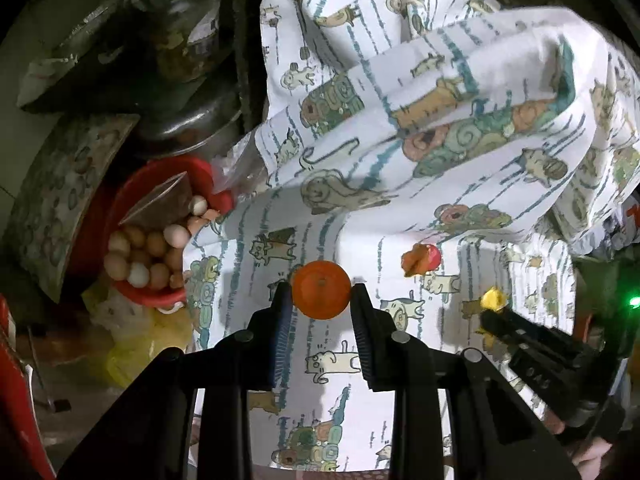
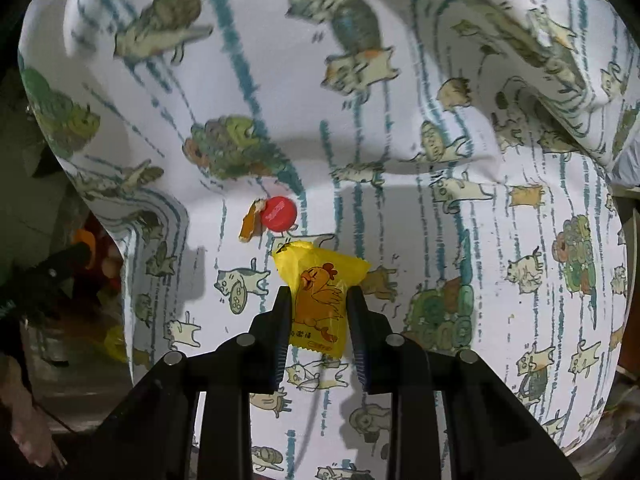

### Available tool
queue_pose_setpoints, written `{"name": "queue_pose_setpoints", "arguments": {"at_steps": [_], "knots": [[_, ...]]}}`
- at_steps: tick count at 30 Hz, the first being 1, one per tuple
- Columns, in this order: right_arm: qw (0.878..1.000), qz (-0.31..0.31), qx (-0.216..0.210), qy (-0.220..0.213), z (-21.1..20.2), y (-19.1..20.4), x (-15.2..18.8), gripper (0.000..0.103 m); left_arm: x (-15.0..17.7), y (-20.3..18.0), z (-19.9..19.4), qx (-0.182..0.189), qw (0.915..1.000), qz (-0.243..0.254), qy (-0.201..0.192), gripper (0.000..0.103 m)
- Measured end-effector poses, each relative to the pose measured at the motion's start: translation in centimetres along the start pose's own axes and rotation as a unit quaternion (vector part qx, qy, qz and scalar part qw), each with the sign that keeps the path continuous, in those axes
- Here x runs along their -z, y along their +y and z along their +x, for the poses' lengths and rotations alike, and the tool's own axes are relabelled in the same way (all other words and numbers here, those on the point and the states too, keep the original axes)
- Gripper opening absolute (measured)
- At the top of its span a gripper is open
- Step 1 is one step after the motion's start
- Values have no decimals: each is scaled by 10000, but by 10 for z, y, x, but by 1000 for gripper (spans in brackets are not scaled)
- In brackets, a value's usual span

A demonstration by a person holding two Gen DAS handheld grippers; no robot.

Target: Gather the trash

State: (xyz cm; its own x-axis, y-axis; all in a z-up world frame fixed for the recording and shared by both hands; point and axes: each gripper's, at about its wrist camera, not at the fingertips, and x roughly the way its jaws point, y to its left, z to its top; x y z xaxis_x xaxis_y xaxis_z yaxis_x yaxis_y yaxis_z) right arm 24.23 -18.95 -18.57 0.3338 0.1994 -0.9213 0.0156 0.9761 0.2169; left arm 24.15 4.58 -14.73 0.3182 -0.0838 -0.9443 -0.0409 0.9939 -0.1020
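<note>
While the left gripper (image 1: 321, 294) pinches a rigid orange cap (image 1: 320, 290), the right gripper (image 2: 316, 296) clamps a light, crinkly yellow wrapper (image 2: 320, 292) mid-body, leaving a red cap (image 2: 279, 213) and, seemingly, peel at eleven o'clock.

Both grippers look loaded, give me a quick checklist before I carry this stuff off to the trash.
1. Left gripper shut on the orange cap: ok.
2. Right gripper shut on the yellow wrapper: ok.
3. Wrapper grip secure: cannot tell, it is thin and crinkled.
4. Cloth cleared of trash: not ok, the red cap and the orange scrap beside it remain.
5. Trash bin located: cannot tell, none in view.
6. Egg basin clear of the left gripper: ok.
</note>
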Motion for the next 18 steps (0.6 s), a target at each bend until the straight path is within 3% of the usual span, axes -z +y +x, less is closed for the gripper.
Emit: {"name": "queue_pose_setpoints", "arguments": {"at_steps": [3,6,18], "knots": [[9999,-21,-28,-101,-16,-4,-3,29,2,-6,-3,-75,9999,98,-52,28],[9991,66,-316,-260,-48,-11,-1,29,10,-19,-23,47,9991,339,-245,28],[9861,96,-1064,-1276,-189,-7,48,29,56,-54,-153,55,9880,695,-1375,28]]}}
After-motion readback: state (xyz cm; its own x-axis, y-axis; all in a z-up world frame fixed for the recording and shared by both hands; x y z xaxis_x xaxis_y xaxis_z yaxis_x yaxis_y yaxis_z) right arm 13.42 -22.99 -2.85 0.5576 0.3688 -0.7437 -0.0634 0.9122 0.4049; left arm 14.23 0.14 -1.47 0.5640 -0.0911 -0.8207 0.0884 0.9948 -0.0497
